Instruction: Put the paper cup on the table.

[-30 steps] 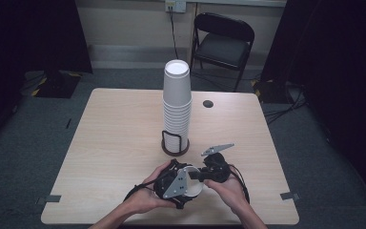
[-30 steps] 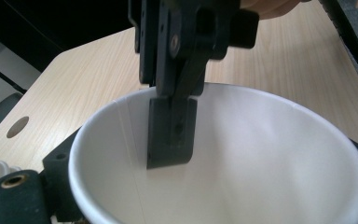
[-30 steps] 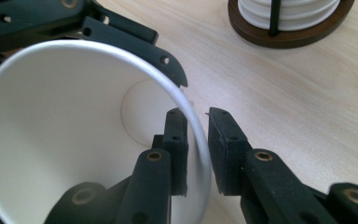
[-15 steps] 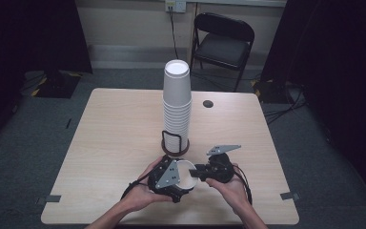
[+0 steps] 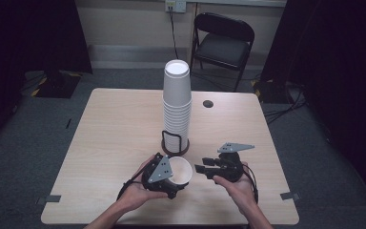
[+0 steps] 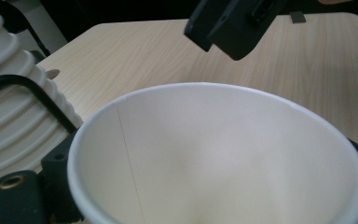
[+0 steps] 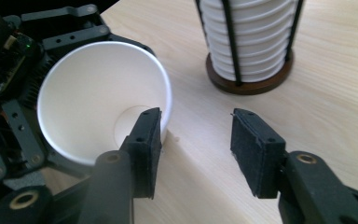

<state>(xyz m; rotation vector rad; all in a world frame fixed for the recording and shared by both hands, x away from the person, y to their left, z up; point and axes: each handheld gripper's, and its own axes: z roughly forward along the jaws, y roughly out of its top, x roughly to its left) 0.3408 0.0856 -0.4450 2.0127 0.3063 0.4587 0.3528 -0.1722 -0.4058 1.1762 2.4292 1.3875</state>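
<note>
Since the earlier frame the two grippers have parted: the right gripper (image 5: 201, 168) has let go of the paper cup (image 5: 181, 171) and drawn off to the right, its jaws just opened, spread with only bare table (image 5: 114, 124) between them. Left gripper (image 5: 171, 177) pinches the cup, which lies tipped on its side, mouth toward the right gripper, near the table's near edge. Cup stack (image 5: 177, 107) stands upright in its wire holder (image 5: 171, 141), just beyond the cup
</note>
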